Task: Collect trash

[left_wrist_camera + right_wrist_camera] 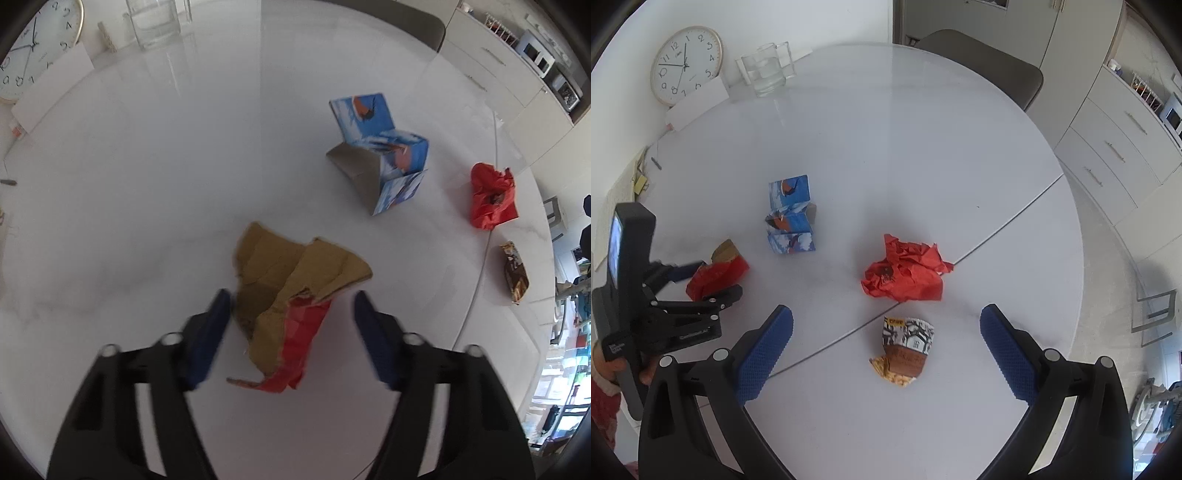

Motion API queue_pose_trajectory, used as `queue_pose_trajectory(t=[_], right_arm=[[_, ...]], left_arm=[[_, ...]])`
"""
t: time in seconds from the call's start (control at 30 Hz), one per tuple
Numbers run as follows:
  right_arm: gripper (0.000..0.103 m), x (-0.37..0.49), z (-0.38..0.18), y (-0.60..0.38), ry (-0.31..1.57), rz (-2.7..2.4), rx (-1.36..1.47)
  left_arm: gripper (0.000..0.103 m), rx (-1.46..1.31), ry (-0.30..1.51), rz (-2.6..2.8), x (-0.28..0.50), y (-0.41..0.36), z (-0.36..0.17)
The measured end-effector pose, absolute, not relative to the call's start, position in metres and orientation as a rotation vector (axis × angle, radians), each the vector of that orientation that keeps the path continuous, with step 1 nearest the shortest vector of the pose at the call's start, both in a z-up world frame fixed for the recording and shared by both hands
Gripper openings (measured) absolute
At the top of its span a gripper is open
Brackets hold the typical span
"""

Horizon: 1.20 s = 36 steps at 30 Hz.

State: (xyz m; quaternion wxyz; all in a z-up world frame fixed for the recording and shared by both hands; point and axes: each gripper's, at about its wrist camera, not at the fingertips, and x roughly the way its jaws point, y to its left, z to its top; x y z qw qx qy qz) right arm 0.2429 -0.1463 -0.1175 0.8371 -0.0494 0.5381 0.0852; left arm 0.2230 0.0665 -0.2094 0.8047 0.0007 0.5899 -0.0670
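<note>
torn carton (291,295): brown cardboard inside, red printed outside, ripped open and crumpled; lies on the white desk (147,184) at the near left, between the fingers of the left hand-held gripper (291,306), whose pads stand apart from it.
blue box (790,218): printed carton, folded and partly collapsed, standing on edge, left of centre.
red wrapper (905,273): thin sheet crumpled into a loose ball, mid-desk, on the seam.
snack packet (905,350): brown and white, torn open, flat, nearest, just beside the red wrapper.
</note>
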Motion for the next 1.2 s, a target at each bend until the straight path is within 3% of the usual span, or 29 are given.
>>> queue_pose_trajectory(t=[0.67, 0.7, 0.73, 0.77, 1.2], right_arm=[[0.1, 0.335, -0.197, -0.03, 1.249, 0.339, -0.044], [0.097, 0.336, -0.198, -0.028, 1.251, 0.341, -0.05], [0.079, 0.336, -0.199, -0.024, 1.246, 0.347, -0.064], [0.05, 0.336, -0.2, -0.022, 1.242, 0.353, -0.075], [0.049, 0.279, -0.142, -0.07, 1.16, 0.364, -0.042]], left_arm=[[0.052, -0.146, 1.146, -0.04, 0.19, 0.099, -0.136], [0.052, -0.145, 1.15, -0.034, 0.19, 0.099, -0.138], [0.052, -0.145, 1.153, -0.028, 0.19, 0.097, -0.139], [0.052, -0.147, 1.154, -0.021, 0.193, 0.096, -0.14], [0.052, -0.116, 1.098, -0.1, 0.173, 0.066, -0.108]])
